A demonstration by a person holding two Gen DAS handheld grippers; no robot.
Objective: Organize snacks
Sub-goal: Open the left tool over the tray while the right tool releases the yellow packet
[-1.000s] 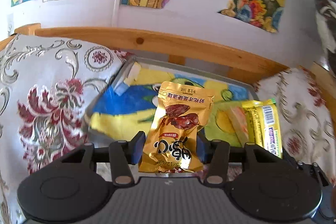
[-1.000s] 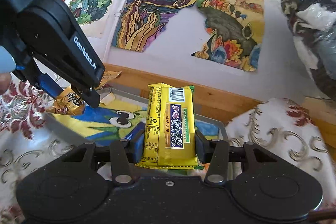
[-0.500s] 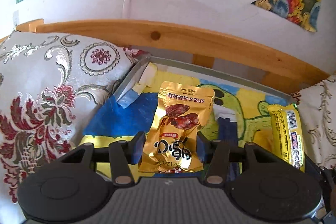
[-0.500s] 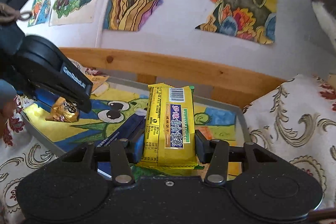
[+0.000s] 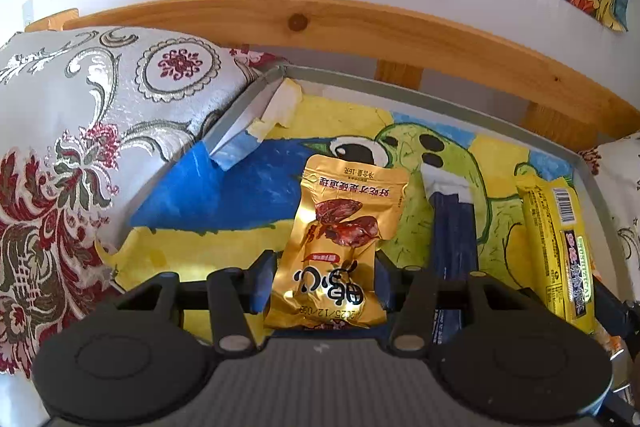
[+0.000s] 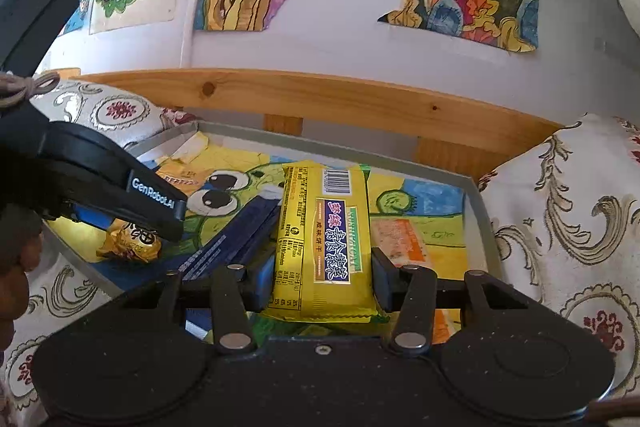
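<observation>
Over the shallow grey tray (image 5: 436, 103), both grippers hang with a snack each. The left gripper (image 5: 326, 281) is clenched on the lower part of a gold date pouch (image 5: 344, 227), which stands upright between the pads, printed face toward the camera; held by its base, it can probably be laid flat on the painted frog lining. The right gripper (image 6: 320, 285) grasps a yellow biscuit pack (image 6: 322, 235) the same way, low and upright. A dark blue packet (image 6: 236, 243) already lies across the tray's middle, and an orange packet (image 6: 400, 241) lies flat toward the right. Open lining shows at the left and far parts of the tray. Its raised rim and the patterned cushions (image 5: 100, 131) pressing on both sides limit sideways travel, so straight descents look safest. A wooden rail (image 6: 360, 103) bounds the far side.
</observation>
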